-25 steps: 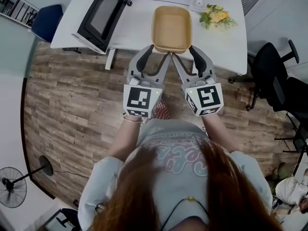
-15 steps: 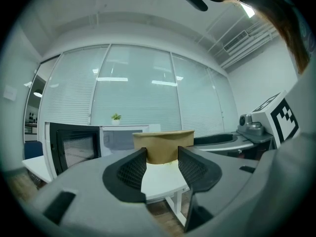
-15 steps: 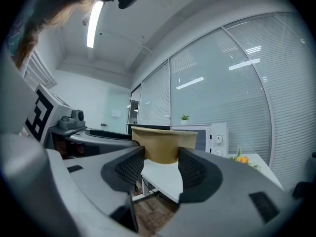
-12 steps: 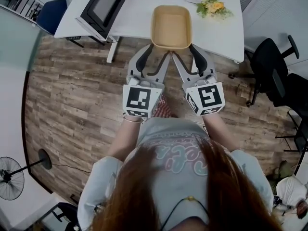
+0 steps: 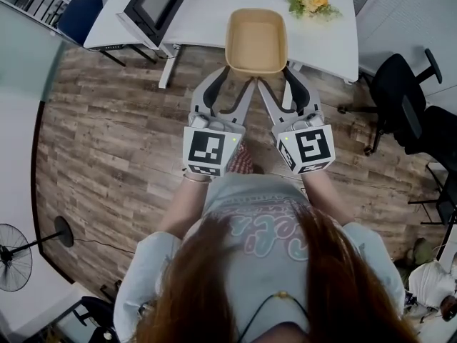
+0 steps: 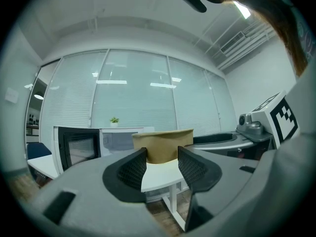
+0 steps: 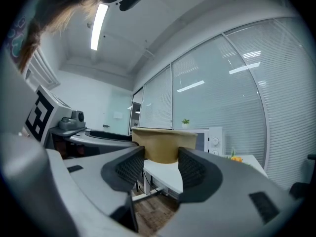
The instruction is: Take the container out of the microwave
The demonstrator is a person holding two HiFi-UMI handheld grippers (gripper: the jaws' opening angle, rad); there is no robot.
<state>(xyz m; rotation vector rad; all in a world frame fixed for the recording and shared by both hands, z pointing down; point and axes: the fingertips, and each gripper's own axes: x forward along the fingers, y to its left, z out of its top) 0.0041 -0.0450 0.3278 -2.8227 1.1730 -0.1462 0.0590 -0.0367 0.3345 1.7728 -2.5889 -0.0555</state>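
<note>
We find the container already clear of the microwave, whose door stands open at the left of the bench. It is carried level, with its near end out past the bench edge. Our left hand-held gripper and right hand-held gripper are each clamped on that near end, side by side. The container looks empty, tan and thin-walled, likely paperboard, so we judge it light but easy to bend or crush. We would grip at the rim corners, where the wall is stiffest, and squeeze gently.
</note>
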